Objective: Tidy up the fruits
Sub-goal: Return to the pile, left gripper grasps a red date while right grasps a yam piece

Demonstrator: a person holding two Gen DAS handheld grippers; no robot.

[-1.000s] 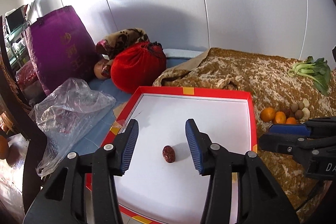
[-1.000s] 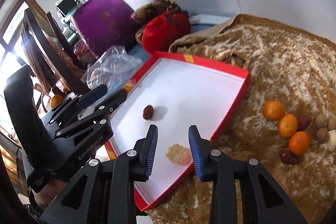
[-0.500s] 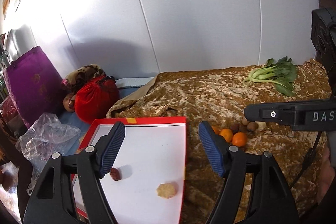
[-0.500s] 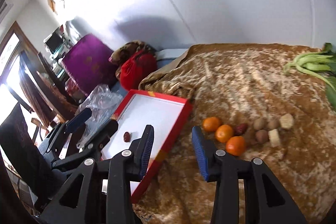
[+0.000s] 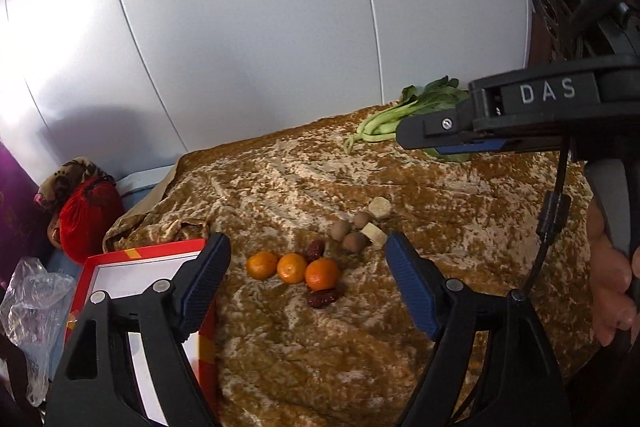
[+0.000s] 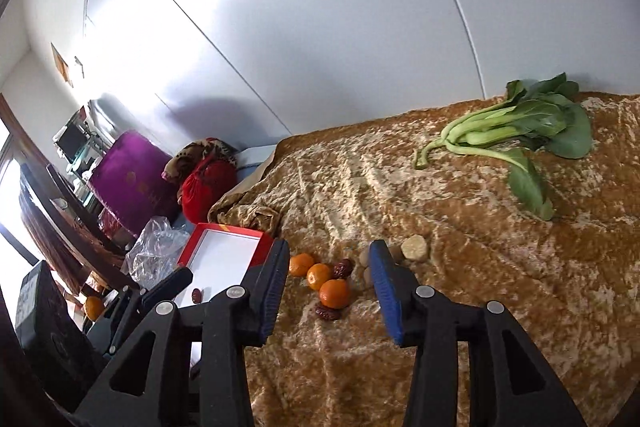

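Observation:
Three oranges point(image 5: 292, 268) lie in a row on the gold cloth point(image 5: 400, 347). Two red dates point(image 5: 321, 298), three brown round fruits point(image 5: 354, 242) and two pale chunks point(image 5: 380, 207) lie around them. My left gripper point(image 5: 306, 259) hovers short of this cluster; its jaws are opening and hold nothing. My right gripper point(image 6: 329, 267) hangs over the same oranges point(image 6: 335, 293), its jaws also opening and empty. The red tray point(image 6: 224, 251) with a white floor sits to the left and holds one date point(image 6: 196, 295). The right gripper point(image 5: 416, 139) shows side-on at the upper right.
Bok choy point(image 6: 520, 131) lies at the far right of the cloth. A red bag point(image 6: 208, 183), a purple bag point(image 6: 128, 183) and a crumpled plastic bag point(image 6: 156, 247) stand left of the tray. A white wall closes the back. A hand point(image 5: 612, 287) holds the right gripper.
Both grippers swung right, from over the red tray to the fruit on the cloth. A date and a pale chunk stayed in the tray. Both pairs of jaws widened.

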